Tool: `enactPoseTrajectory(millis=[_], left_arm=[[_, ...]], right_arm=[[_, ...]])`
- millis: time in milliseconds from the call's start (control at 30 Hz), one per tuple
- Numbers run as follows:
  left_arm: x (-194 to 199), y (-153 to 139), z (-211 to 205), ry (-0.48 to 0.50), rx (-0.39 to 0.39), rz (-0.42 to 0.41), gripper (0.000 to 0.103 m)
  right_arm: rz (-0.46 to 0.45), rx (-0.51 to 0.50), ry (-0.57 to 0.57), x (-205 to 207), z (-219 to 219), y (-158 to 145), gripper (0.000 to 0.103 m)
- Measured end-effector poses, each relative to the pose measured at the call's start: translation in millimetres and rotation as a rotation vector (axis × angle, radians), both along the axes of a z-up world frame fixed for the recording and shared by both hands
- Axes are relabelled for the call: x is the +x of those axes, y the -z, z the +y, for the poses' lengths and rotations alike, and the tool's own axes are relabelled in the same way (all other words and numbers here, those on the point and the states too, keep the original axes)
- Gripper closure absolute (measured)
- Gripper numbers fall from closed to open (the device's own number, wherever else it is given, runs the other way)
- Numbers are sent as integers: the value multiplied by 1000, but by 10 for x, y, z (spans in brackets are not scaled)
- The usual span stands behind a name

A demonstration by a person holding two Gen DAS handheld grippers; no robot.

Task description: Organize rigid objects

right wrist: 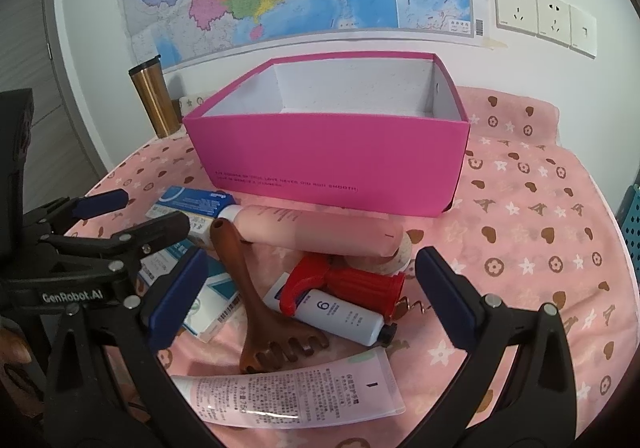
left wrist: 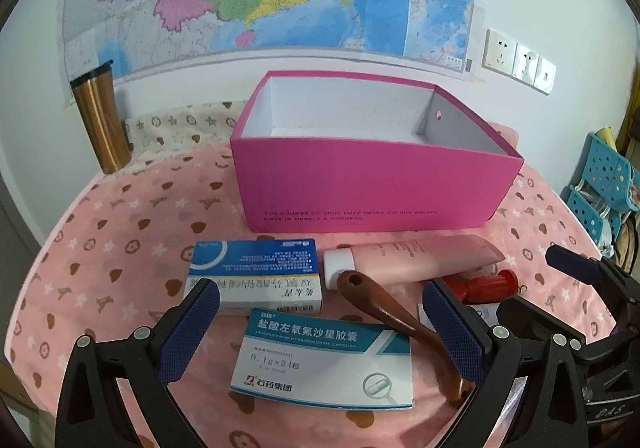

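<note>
An open magenta box [left wrist: 360, 184] [right wrist: 332, 168] stands behind a pile of objects on the pink cloth. My left gripper [left wrist: 320, 332] is open above a white-and-blue capsule box [left wrist: 324, 360], with a second medicine box [left wrist: 256, 272] behind it. A brown wooden comb [left wrist: 400, 324] [right wrist: 256, 300], a pink tube [left wrist: 416, 256] [right wrist: 316, 232] and a red corkscrew [left wrist: 484, 286] [right wrist: 344, 284] lie close by. My right gripper [right wrist: 312, 304] is open over the corkscrew and a white bottle [right wrist: 340, 316]. A printed pink tube [right wrist: 296, 396] lies nearest.
A copper tumbler [left wrist: 100, 120] [right wrist: 154, 100] stands at the back left by the wall. A blue perforated basket [left wrist: 604, 184] is beyond the table's right edge. Wall sockets [left wrist: 516, 60] and a map hang behind. Each gripper shows in the other's view: the right [left wrist: 592, 288], the left [right wrist: 100, 224].
</note>
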State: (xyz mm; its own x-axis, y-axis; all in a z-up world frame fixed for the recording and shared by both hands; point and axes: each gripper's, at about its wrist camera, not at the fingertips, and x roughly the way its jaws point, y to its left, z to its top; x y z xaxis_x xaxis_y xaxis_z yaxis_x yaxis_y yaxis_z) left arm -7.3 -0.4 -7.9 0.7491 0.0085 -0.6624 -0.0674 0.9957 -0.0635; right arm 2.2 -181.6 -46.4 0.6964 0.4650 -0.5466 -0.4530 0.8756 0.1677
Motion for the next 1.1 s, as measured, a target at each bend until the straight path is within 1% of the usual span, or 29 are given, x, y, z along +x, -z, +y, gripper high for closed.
enactPoseTrajectory(millis=[100, 200, 300, 367, 433, 467, 533, 600, 667, 733, 800, 833, 867, 933, 967, 1033, 1100], left_arm=[[-7, 66, 22, 6, -6, 17, 0], [-22, 149, 3, 49, -15, 42, 0], [-42, 206, -54, 93, -20, 57, 0], [-59, 227, -112, 120, -3, 59, 0], [-75, 229, -152, 148, -1, 57, 0], [-87, 226, -166, 166, -8, 58, 0], [-122, 228, -196, 220, -28, 64, 0], [-185, 242, -255, 302, -42, 80, 0], [-273, 269, -321, 383, -53, 101, 0], [-353, 312, -375, 440, -59, 128, 0], [-411, 356, -412, 470, -68, 157, 0], [-448, 381, -425, 485, -82, 175, 1], [-476, 391, -430, 493, -95, 187, 3], [-515, 408, -427, 501, -114, 212, 5], [-543, 414, -427, 501, -121, 220, 7], [-575, 433, -432, 494, -128, 244, 16], [-602, 463, -418, 497, -150, 274, 31]], right_arm=[[35, 3, -8, 32, -58, 80, 0], [89, -6, -5, 74, -150, 198, 3], [134, 2, -2, 118, -232, 290, 10], [161, 18, -1, 139, -287, 337, 19], [174, 27, 0, 140, -326, 354, 23], [177, 34, -8, 128, -343, 350, 23], [169, 38, -36, 80, -367, 327, 23], [168, 25, -47, 19, -393, 315, 23], [191, 33, -56, -34, -456, 341, 23], [223, 49, -57, -60, -529, 394, 23], [260, 70, -51, -67, -596, 464, 23], [274, 83, -53, -65, -613, 484, 25], [290, 99, -59, -59, -627, 510, 31], [310, 117, -76, -55, -620, 535, 40], [317, 124, -87, -58, -613, 547, 40], [317, 125, -91, -63, -595, 556, 40], [317, 127, -99, -69, -585, 551, 41]])
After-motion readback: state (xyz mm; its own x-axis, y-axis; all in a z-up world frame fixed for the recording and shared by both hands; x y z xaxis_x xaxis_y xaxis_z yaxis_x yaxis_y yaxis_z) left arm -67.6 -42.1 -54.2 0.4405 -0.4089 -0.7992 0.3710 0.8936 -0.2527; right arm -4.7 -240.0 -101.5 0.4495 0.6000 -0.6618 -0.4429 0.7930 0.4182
